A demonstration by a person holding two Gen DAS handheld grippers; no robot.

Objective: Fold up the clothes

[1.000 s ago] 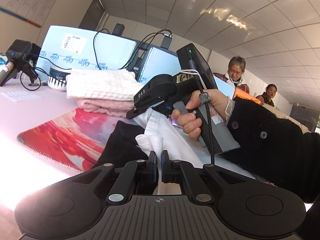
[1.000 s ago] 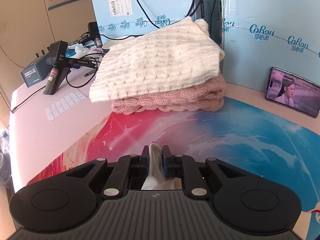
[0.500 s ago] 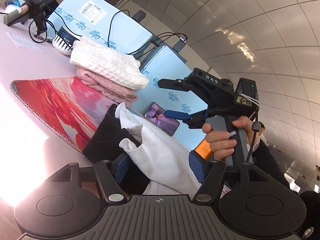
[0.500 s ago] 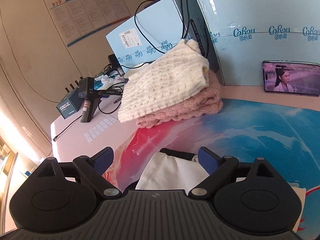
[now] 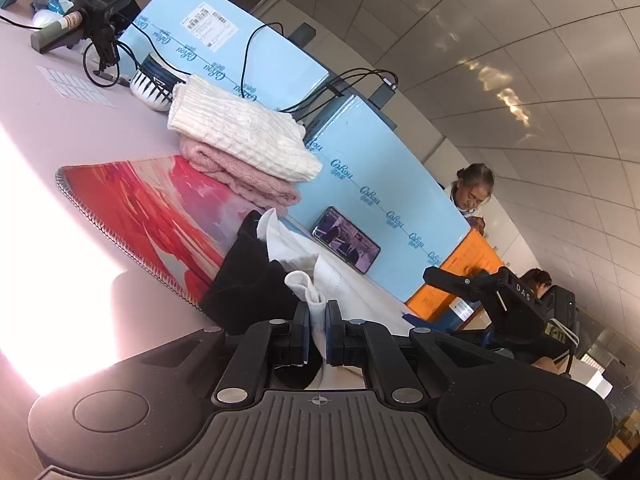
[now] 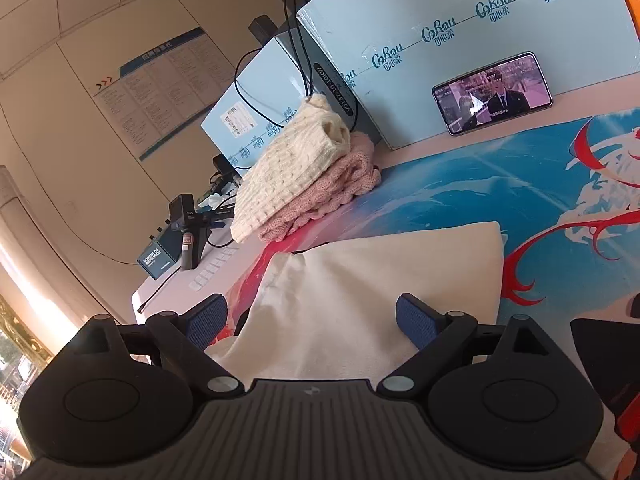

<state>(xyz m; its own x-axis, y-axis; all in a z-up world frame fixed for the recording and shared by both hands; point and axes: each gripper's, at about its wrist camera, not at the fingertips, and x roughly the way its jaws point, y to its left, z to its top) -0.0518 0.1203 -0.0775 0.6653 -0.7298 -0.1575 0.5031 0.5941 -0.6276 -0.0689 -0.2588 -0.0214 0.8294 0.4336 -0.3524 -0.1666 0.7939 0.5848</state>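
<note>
A white garment (image 6: 360, 292) lies partly folded on the colourful mat (image 6: 500, 184); in the left wrist view it (image 5: 340, 280) lies over a black garment (image 5: 248, 280). My left gripper (image 5: 317, 322) is shut on a bunched edge of the white garment. My right gripper (image 6: 310, 322) is open just above the white garment, with its blue pads (image 6: 416, 322) apart. It also shows at the right of the left wrist view (image 5: 500, 300).
A folded cream sweater (image 6: 292, 176) sits on a folded pink sweater (image 6: 328, 200) at the mat's far left. Light blue boxes (image 6: 460, 32) stand behind, with a phone (image 6: 494, 92) leaning on one. Cables, a camera device (image 5: 92, 12) and a bowl (image 5: 154, 84) lie further left.
Both grippers let go of the white garment and opened. The left gripper has since shut again on an edge of it; the right gripper stays open and has drawn back to the right.
</note>
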